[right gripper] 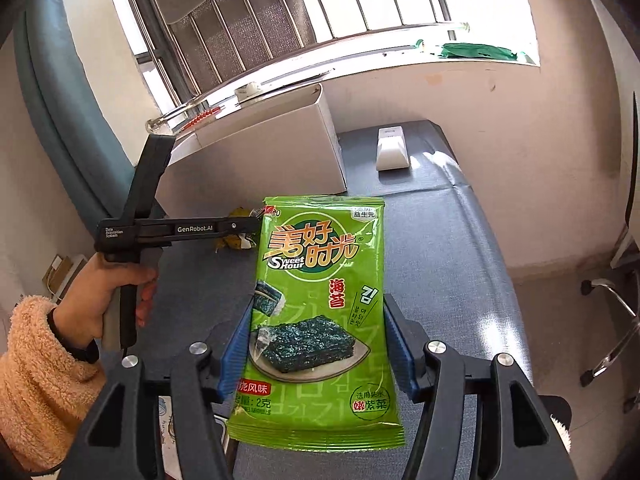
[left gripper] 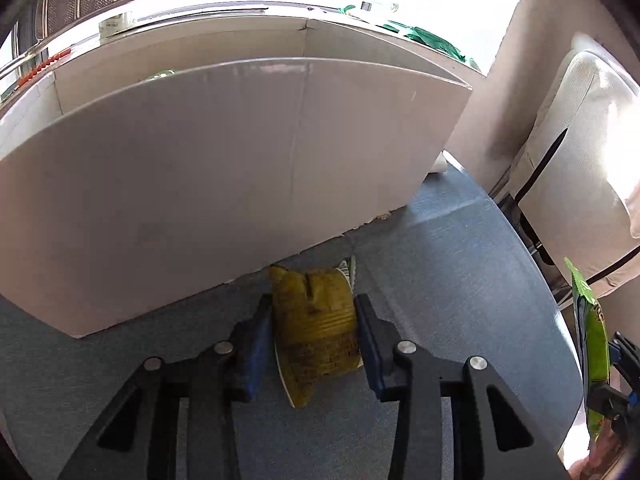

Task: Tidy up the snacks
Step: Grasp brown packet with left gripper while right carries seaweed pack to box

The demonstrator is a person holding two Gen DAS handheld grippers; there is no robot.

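Pinching a crumpled yellow snack packet [left gripper: 316, 332] between its blue-padded fingers [left gripper: 370, 340], the left gripper [left gripper: 314, 336] is holding it low over the blue-grey fabric surface [left gripper: 460, 280], just in front of the tall white cardboard box [left gripper: 224, 168]. The packet is sitting between both pads, its far end poking past the fingertips toward the box. The right gripper [right gripper: 320, 344] is clamping a flat green seaweed snack bag [right gripper: 318, 312] upright, the fingers [right gripper: 236, 344] pressing its two side edges, above the same surface [right gripper: 460, 260], near the box [right gripper: 272, 152].

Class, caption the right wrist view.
Right gripper holds a seaweed packet above the table.
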